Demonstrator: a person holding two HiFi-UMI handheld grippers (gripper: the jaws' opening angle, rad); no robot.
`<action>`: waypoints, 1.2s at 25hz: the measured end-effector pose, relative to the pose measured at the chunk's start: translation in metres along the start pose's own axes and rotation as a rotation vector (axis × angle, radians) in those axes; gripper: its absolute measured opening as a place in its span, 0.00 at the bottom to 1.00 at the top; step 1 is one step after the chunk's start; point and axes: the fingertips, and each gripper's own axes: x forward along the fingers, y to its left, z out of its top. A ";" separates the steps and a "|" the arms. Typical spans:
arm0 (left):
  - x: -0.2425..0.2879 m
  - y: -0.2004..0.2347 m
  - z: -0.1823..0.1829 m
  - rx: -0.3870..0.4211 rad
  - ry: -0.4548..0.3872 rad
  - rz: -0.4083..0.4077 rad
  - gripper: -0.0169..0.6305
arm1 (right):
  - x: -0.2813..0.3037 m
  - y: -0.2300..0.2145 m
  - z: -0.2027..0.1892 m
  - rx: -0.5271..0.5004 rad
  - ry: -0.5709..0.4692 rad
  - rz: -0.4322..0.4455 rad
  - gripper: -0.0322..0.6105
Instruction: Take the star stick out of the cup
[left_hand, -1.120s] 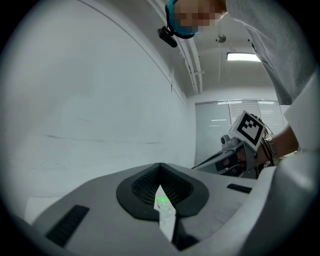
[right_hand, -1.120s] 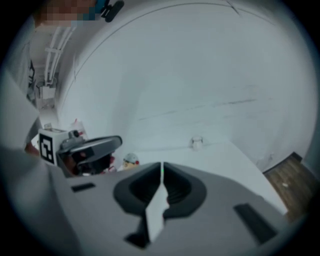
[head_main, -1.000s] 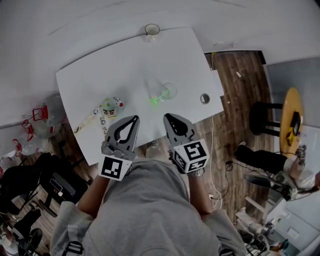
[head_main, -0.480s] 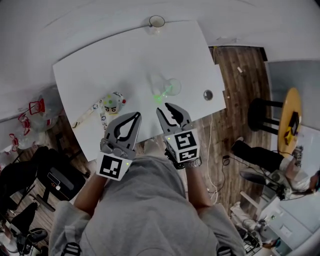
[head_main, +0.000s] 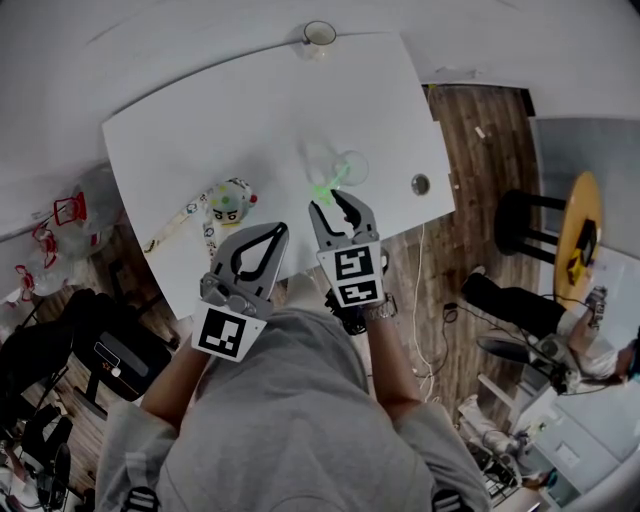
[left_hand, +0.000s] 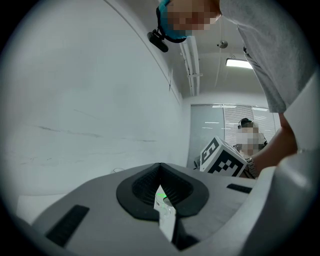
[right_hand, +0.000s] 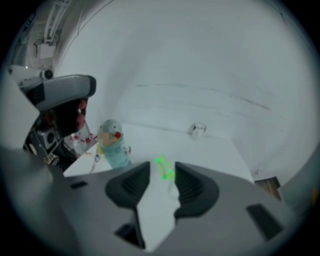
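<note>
Over the counter's (head_main: 200, 150) front edge, R gripper (head_main: 332, 204) fingers are opening, spread, nothing between them yet; L gripper (head_main: 276, 231) fingers pressed together. Just ahead: clear cup (head_main: 348, 167) w/ green star stick (head_main: 322, 186), apparently inside. Risk: a finger bumps the light cup, tipping it.

The person wears a light grey short-sleeved T-shirt (head_main: 290, 420) and a dark wristwatch (head_main: 386, 311) on the right wrist. The left gripper (head_main: 273, 231) and right gripper (head_main: 335, 202) are grey moulded plastic shells. Each has two black curved fingers (left_hand: 134, 195) with ribbed inner pads, dark rectangular slots in the shell, and a white cube (head_main: 227, 333) printed with black square markers. The right gripper's fingers are opening and grip nothing.
</note>
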 end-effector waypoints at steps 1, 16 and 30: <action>-0.001 0.001 0.000 -0.001 0.002 -0.001 0.07 | 0.002 0.000 0.000 0.003 0.001 -0.008 0.32; -0.003 0.002 -0.001 -0.002 0.004 -0.010 0.07 | 0.009 -0.012 0.002 0.008 0.001 -0.100 0.21; 0.000 -0.011 -0.002 0.004 0.000 -0.018 0.07 | -0.017 -0.050 0.001 0.071 -0.050 -0.223 0.14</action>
